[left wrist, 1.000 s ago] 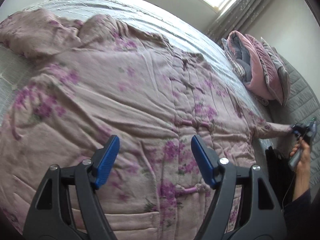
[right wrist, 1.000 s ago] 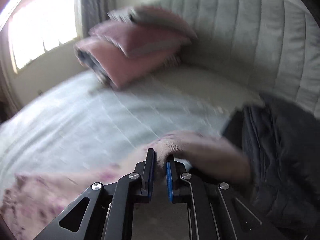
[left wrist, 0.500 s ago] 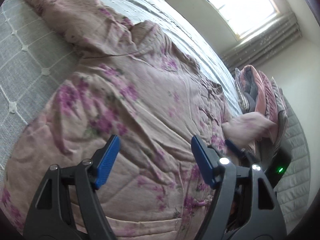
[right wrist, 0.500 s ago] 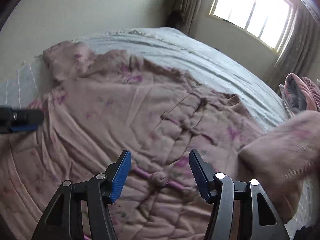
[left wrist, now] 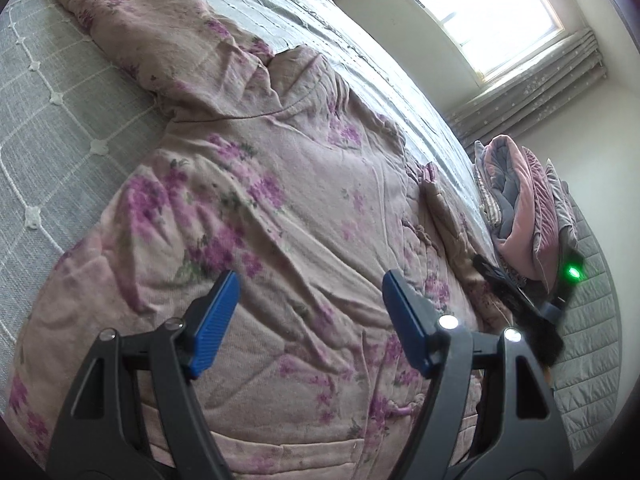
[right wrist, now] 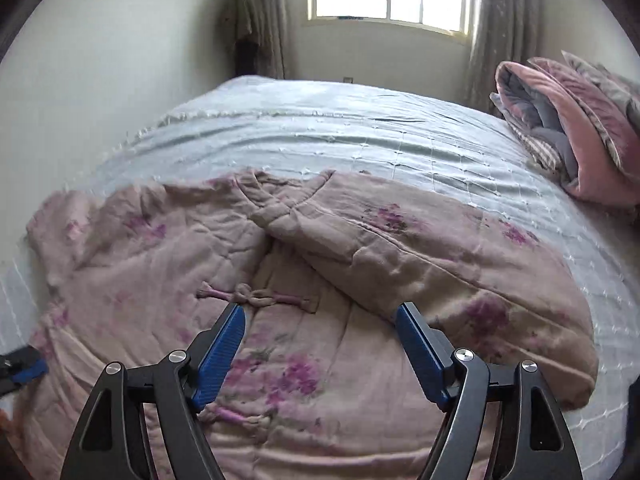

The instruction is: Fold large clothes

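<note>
Padded jacket lies flat mid-bed, one sleeve folded across its chest; both grippers have jaws spread, empty; next, pinch the other sleeve near its cuff, fold inward flat.

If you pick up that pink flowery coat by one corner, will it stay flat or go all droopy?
Probably droopy: the flowery coat is wrinkled and its folded-over sleeve bends softly, so it looks floppy. It seems padded and quilted, so it may feel bulky and a bit heavy for the open right gripper. The cloth looks matte, likely not slippery.
</note>
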Demonstrator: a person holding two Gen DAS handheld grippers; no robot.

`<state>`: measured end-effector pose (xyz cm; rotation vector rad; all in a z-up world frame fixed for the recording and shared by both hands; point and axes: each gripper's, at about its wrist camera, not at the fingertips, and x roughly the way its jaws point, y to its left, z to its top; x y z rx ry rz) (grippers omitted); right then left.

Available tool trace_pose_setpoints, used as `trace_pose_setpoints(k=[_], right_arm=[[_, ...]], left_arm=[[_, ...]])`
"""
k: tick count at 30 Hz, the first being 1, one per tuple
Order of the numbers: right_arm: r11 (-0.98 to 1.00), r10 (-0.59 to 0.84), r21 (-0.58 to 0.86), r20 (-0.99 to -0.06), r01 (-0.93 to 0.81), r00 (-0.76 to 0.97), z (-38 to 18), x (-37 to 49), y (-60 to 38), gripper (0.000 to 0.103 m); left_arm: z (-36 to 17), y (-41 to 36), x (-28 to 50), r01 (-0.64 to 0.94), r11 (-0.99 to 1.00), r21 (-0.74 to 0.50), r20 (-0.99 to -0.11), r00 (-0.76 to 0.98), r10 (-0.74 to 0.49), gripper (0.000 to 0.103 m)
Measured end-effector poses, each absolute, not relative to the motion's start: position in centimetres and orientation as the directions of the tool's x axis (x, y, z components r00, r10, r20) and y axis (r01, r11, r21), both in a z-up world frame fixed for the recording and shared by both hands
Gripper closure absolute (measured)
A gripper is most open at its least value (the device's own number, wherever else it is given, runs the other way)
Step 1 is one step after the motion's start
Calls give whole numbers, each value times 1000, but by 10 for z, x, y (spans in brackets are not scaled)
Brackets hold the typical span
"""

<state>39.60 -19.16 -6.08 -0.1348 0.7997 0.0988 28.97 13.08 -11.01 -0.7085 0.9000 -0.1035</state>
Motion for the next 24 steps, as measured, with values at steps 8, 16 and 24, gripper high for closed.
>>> trace_pose_setpoints(k=[8, 16, 24], right_arm=[[913, -140, -362, -710, -187, 690, -107, 481, -128, 24], [909, -145, -373, -702, -186, 697, -108, 498, -127, 93], [969, 223, 14, -471, -246, 853, 8, 435, -142, 93]], left_arm=[[-112, 137, 296, -205, 777, -595, -692, 623, -365, 29], [-114, 152, 297, -223, 742, -632, -676, 627, -388, 29], [-112, 165, 294, -239, 715, -658, -655, 649, -386, 29]])
